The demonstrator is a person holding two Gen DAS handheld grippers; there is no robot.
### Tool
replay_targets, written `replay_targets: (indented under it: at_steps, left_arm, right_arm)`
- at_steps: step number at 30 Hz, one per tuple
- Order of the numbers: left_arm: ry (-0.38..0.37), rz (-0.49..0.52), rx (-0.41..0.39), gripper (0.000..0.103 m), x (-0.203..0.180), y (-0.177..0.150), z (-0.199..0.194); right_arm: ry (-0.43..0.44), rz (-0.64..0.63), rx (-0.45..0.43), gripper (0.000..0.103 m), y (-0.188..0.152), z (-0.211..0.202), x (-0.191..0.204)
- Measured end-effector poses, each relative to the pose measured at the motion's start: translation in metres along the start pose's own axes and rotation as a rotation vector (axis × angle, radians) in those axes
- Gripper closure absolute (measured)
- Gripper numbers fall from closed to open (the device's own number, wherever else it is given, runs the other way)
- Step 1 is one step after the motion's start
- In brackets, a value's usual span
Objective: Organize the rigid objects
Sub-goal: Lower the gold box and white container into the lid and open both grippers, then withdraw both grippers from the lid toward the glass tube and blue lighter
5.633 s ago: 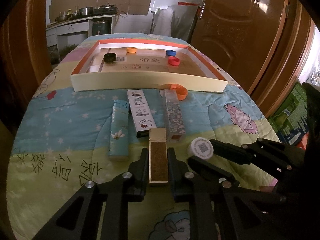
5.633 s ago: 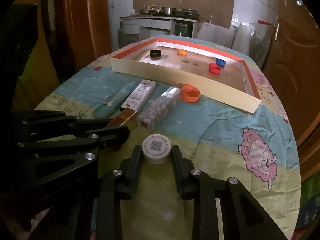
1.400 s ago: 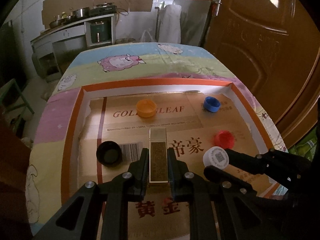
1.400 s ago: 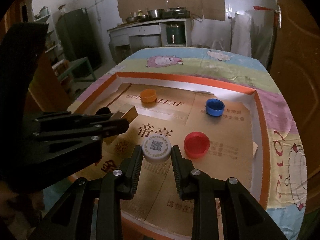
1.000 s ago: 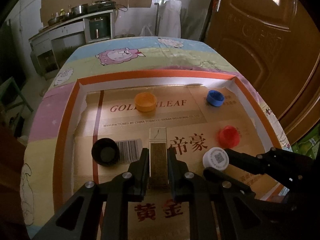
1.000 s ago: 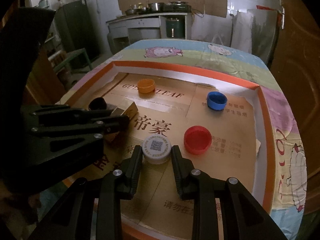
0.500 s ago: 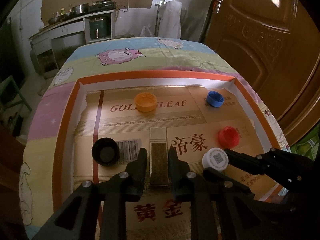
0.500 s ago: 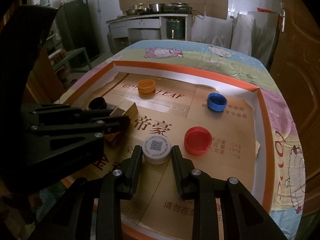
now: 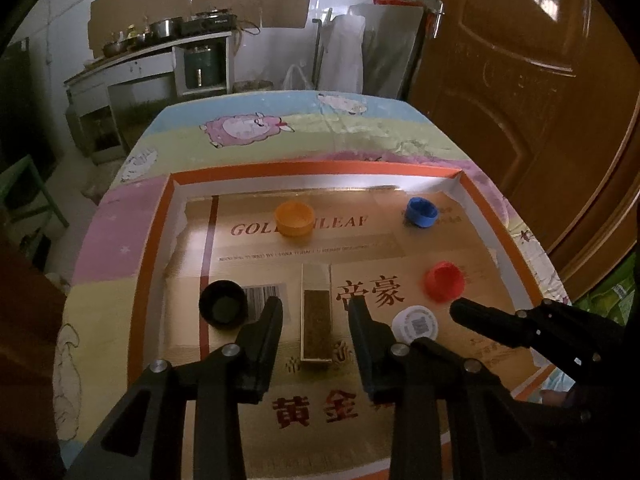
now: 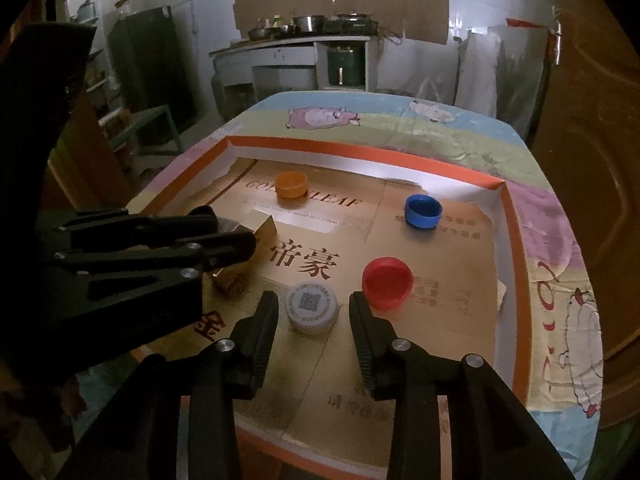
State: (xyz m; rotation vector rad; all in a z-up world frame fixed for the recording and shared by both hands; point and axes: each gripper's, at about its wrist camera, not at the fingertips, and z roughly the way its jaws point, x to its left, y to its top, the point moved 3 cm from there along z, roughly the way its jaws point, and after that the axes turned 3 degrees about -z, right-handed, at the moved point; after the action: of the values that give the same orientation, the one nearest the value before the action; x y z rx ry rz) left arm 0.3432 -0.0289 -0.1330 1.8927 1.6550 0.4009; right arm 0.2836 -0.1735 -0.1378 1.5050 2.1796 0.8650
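Note:
A shallow cardboard tray with an orange rim point(image 9: 152, 256) point(image 10: 516, 264) lies on the table. My left gripper point(image 9: 315, 307) is open, its fingers apart on either side of a slim gold box point(image 9: 316, 312) that lies flat on the tray floor; the box's end shows in the right wrist view point(image 10: 267, 229). My right gripper point(image 10: 313, 305) is open around a white cap with a QR code point(image 10: 312, 306) point(image 9: 416, 323), which rests on the tray floor.
In the tray lie an orange cap point(image 9: 295, 218) point(image 10: 291, 184), a blue cap point(image 9: 421, 211) point(image 10: 422, 211), a red cap point(image 9: 444, 280) point(image 10: 387, 277) and a black cap point(image 9: 222, 307). A cartoon tablecloth point(image 9: 248, 128) covers the table. A wooden door point(image 9: 520, 80) stands at the right.
Both grippers carried the gold box and the white cap from the tablecloth into the tray. In the last half second both opened, leaving box and cap on the tray floor.

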Motion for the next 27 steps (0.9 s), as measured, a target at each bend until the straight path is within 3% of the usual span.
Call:
replay_targets:
  at_steps: [27]
  left_arm:
    - [-0.011, -0.041, -0.074, 0.069, -0.004, -0.031, -0.074]
  right_arm:
    - [-0.026, -0.005, -0.060, 0.065, -0.016, -0.073, 0.029]
